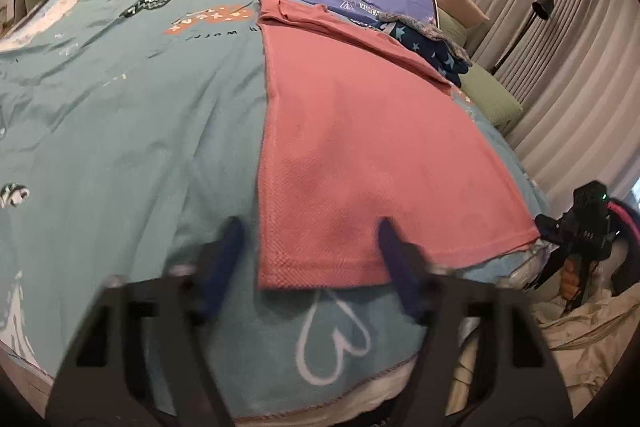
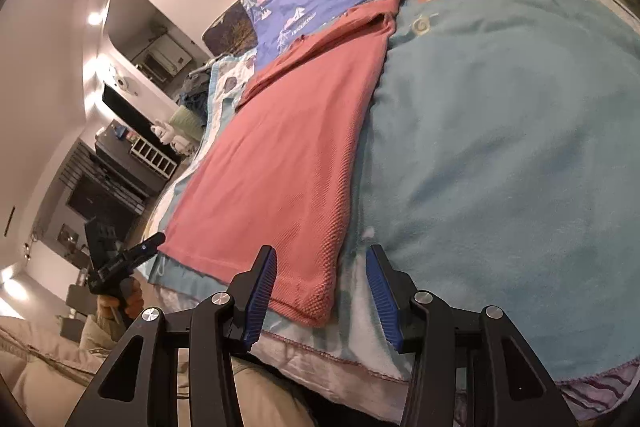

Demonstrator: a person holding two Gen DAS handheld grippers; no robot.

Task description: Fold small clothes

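Left gripper black angular frame, blue ribbed pads, right gripper alike, silver round screws, orange-toned hand on grip.

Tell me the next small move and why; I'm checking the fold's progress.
Probably close both open grippers on the near hem corners of the pink shirt: the left gripper straddles one corner, the right gripper frames the other. The shirt lies long and narrow, awaiting a lengthwise fold.

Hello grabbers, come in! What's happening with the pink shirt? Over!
Left gripper open, right gripper open, each at a near corner. Pink shirt flat on teal blanket, long fold done. Star-print pile beyond collar, clear of it.
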